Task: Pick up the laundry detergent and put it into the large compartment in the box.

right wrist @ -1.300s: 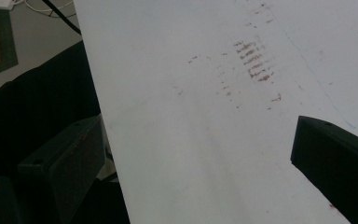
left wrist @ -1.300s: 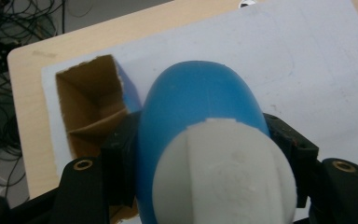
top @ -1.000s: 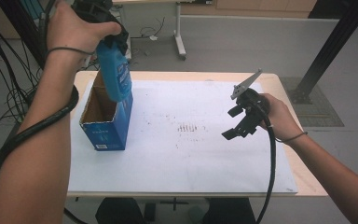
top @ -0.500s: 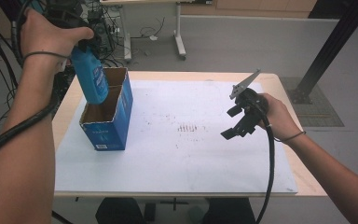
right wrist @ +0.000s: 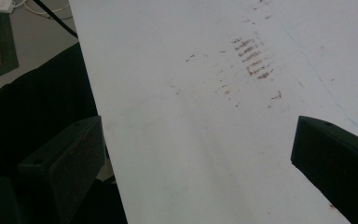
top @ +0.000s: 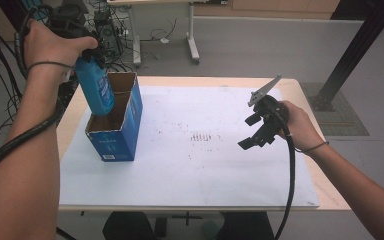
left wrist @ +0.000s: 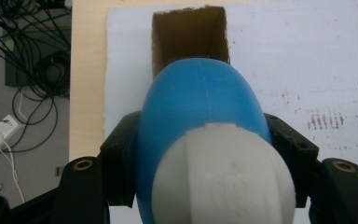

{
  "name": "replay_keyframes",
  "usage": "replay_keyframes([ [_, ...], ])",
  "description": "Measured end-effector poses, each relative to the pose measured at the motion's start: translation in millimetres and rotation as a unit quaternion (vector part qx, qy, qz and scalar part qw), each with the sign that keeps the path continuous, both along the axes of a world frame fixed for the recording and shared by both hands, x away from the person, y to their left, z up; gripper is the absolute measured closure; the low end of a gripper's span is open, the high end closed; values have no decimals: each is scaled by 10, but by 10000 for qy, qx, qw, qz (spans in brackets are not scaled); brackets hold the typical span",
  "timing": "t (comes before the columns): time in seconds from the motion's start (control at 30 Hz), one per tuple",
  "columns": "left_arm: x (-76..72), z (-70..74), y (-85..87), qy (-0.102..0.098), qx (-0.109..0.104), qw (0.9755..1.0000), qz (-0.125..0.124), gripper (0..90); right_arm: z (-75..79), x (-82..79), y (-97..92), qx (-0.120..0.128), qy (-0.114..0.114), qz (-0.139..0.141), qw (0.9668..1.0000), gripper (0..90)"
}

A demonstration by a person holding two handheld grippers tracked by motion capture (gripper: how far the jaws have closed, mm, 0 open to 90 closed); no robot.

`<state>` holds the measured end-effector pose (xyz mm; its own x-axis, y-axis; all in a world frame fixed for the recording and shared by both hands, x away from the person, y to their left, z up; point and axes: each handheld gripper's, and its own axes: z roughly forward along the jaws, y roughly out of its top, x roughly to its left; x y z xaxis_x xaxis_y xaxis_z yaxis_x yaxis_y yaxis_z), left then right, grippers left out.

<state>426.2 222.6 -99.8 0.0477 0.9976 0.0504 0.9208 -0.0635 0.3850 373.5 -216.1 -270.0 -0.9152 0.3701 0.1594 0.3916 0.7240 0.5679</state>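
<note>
Nearest, right hand-held gripper (top: 258,131) idling above the white paper-covered bench (top: 220,170) with jaws spread wide and nothing between them, seemingly parked clear of the work. Farther off, left hand-held gripper (top: 82,42) pinching the blue plastic bottle with a white cap (top: 95,86) by its upper body, base down and slightly tilted, its bottom at the mouth of the open blue cardboard box (top: 116,127). Probably gripped high so the bottle can drop straight into the brown interior without the jaws fouling the walls.
</note>
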Motion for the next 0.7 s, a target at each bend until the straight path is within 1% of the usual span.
replay_keyframes([
  [0.13, 22, -97, 3, 36, -18, 10000, 29, 378, -7, 0, -5, -13, 20, -12, 10000, 29],
  [0.2, 25, -113, 3, 70, -14, 10000, 12, 378, -9, 1, -5, -16, 12, -6, 10000, 29],
  [0.23, 27, -150, 0, 60, -41, 10000, 7, 377, -11, -1, -4, -17, 23, -9, 10000, 29],
  [0.3, 31, -181, 2, 108, -49, 9999, -8, 377, -14, -1, -1, -18, 26, -9, 10000, 29],
  [0.43, 43, -253, 14, 124, -77, 9999, 17, 377, -20, -1, 3, 0, 32, -4, 10000, 29],
  [0.47, 48, -274, 13, 176, -57, 9998, -2, 377, -22, -2, 3, -4, 36, 1, 10000, 29],
  [0.53, 52, -314, 15, 190, -65, 9998, 1, 378, -24, -1, 2, -7, 40, -9, 10000, 29],
  [0.67, 68, -421, 40, 278, -122, 9995, 1, 377, -37, 6, -1, -10, 51, -35, 10000, 29],
  [0.7, 71, -439, 44, 266, -134, 9996, 14, 377, -41, 6, 0, -26, 62, -38, 10000, 29],
])
